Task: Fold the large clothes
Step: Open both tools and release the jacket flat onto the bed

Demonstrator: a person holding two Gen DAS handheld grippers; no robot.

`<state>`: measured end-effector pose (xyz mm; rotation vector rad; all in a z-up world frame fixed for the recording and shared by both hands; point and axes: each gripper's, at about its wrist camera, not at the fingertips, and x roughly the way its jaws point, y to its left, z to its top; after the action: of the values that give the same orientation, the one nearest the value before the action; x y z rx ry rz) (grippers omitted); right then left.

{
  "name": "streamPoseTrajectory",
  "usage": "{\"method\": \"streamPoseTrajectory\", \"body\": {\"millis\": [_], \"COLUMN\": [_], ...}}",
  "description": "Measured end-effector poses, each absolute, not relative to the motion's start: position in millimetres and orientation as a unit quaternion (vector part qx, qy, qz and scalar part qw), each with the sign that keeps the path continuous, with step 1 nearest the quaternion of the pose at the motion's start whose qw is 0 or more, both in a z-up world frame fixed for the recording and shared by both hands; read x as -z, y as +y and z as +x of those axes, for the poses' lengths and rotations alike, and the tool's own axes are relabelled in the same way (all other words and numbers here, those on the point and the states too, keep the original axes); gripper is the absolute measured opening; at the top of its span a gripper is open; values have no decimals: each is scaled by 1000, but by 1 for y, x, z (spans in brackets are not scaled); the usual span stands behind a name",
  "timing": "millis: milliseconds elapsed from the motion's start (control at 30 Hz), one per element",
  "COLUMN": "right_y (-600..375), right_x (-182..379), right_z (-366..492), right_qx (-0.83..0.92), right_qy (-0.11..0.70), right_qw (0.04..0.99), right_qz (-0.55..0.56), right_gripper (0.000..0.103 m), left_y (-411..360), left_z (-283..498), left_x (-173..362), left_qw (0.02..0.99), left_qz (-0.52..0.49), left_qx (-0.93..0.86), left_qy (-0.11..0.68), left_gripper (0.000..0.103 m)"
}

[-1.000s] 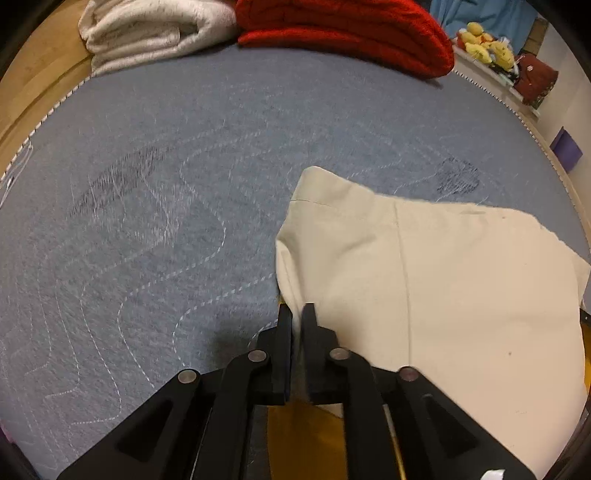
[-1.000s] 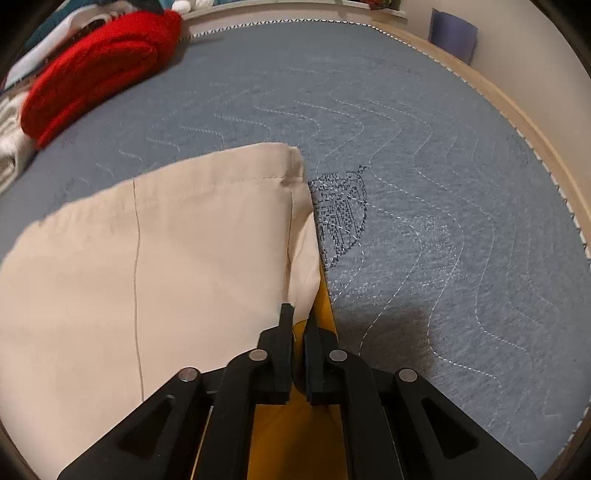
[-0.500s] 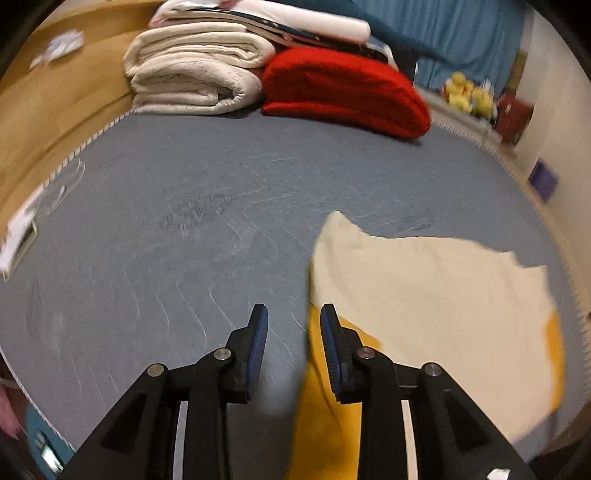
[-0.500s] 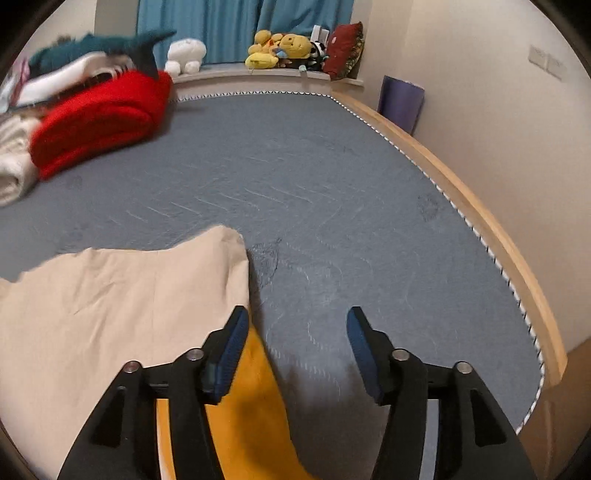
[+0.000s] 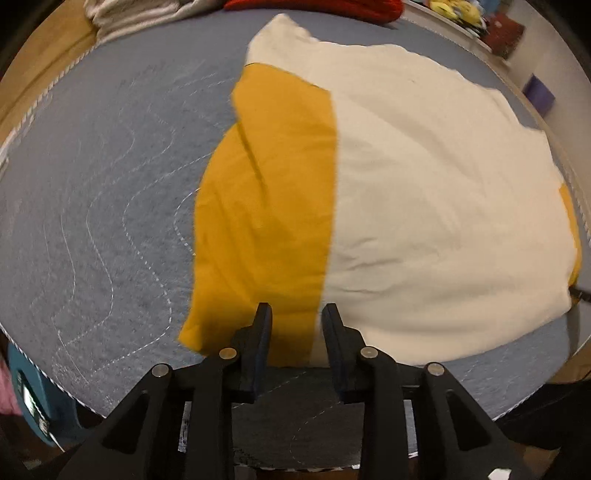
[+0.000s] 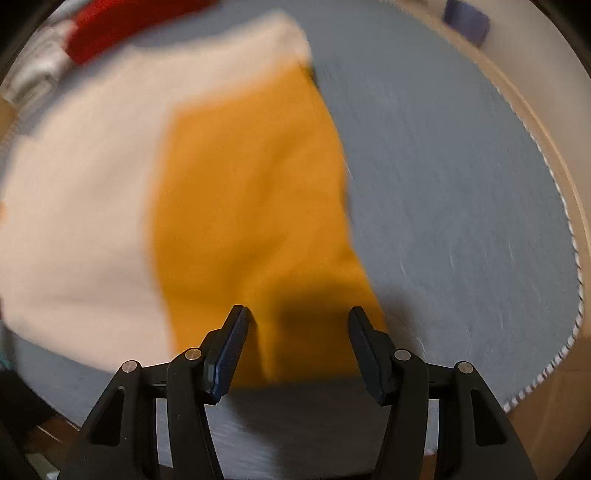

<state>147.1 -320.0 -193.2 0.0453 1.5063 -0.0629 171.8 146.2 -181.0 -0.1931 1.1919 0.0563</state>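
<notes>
1. Right wrist view: motion-blurred throughout; quilt stitching on the bed (image 6: 461,192) unreadable.
2. Red blanket (image 5: 314,3), 12 o'clock: cut by frame edge.
3. Garment (image 5: 424,192), 3 o'clock: yellow strip largely hidden under cream layer.
4. Teal object (image 5: 29,391), 8 o'clock: cut off, unidentifiable.

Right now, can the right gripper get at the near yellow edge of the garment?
Probably yes. The right gripper is open with nothing between its jaws, and the garment's yellow edge lies flat on the blue bedspread just beyond its fingertips, uncovered. The view is blurred.
</notes>
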Motion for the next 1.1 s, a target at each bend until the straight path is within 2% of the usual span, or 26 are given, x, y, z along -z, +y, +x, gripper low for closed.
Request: {"method": "streamPoseTrajectory", "body": {"millis": [200,333,433,633,800,867,900,1067,1100], "right_y": [-341,-360,-364,-311,-256,-234,-224,-172,-170], "right_x": [198,184,136,31,5,8,11,40,44], "right_z": [147,146,146,119,92,88,92,108,106], "right_qx": [61,134,175,97,7,-23,-38,-91,-95], "right_qy": [696,686,621,456,415,413,411,429,433], "right_qw": [715,715,763,883,907,909,910,899,896], "right_qz": [28,24,23,52,69,55,40,-9,-14], "right_gripper": [57,57,57,58,60,60,60,60,60], "left_y": [194,218,222,227,213,211,210,209,209], "left_z": [164,149,145,121,127,131,128,128,129], "left_x": [168,152,138,144,157,165,168,186,192], "left_qw": [800,804,814,805,796,785,781,760,754], "left_qz": [-214,-270,-297,-369,-376,-381,-381,-404,-411], "left_qx": [-70,-100,-82,-40,-21,-21,-24,-17,-15], "left_qy": [557,520,492,463,474,489,495,509,513], "left_gripper": [29,28,28,28,28,35,42,50,55]}}
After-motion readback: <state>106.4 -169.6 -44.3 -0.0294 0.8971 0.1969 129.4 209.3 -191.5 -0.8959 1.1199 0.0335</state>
